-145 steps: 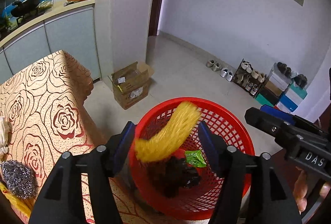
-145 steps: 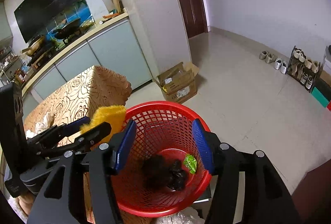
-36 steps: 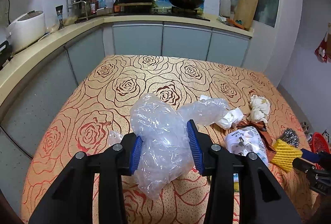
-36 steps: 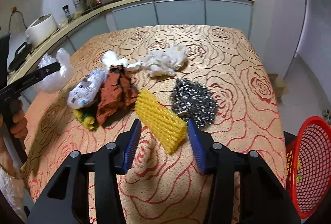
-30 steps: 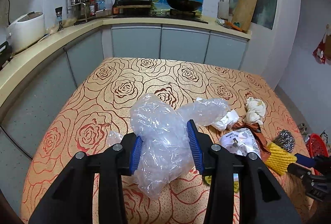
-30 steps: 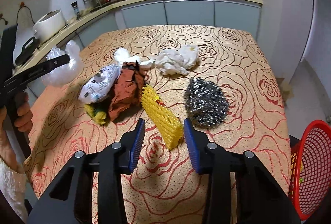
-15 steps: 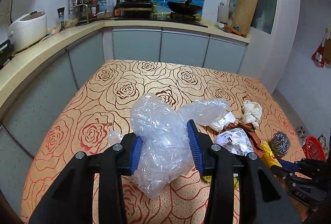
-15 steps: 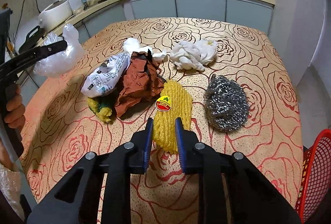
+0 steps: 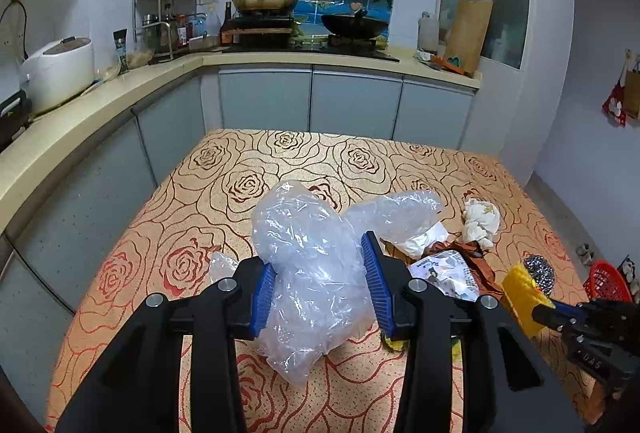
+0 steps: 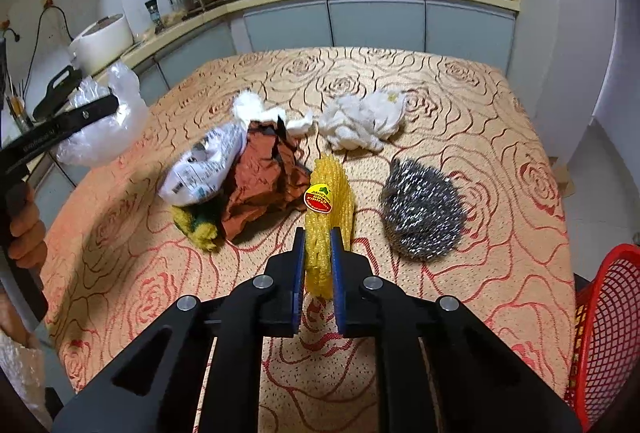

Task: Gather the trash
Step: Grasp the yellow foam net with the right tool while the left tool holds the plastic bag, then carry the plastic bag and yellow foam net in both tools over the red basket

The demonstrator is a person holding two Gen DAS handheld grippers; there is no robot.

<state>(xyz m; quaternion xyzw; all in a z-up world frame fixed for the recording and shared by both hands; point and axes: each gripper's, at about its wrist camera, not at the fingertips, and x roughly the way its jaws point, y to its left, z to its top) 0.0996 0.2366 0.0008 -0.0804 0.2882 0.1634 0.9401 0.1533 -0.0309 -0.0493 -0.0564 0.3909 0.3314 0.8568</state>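
My left gripper (image 9: 318, 273) is shut on a crumpled clear plastic bag (image 9: 312, 265), held above the rose-patterned table (image 9: 240, 193); the same bag (image 10: 100, 125) shows at the left of the right wrist view. My right gripper (image 10: 316, 249) is shut on a yellow foam fruit net (image 10: 328, 209) with a red and green sticker, pinching its near end just above the cloth. The net (image 9: 520, 297) also appears at the right of the left wrist view. A red mesh basket (image 10: 604, 333) stands beside the table's right edge.
On the table lie a steel wool scourer (image 10: 424, 209), a white rag (image 10: 362, 125), crumpled brown paper (image 10: 260, 181), a white printed wrapper (image 10: 204, 165), a yellow-green sponge (image 10: 198, 225) and white tissue (image 10: 248, 105). A kitchen counter (image 9: 120, 93) runs behind. A person's hand (image 10: 24, 233) holds the left gripper.
My right gripper's jaws have gone from open around the yellow foam net to shut on it. The left gripper has kept the plastic bag in about the same place.
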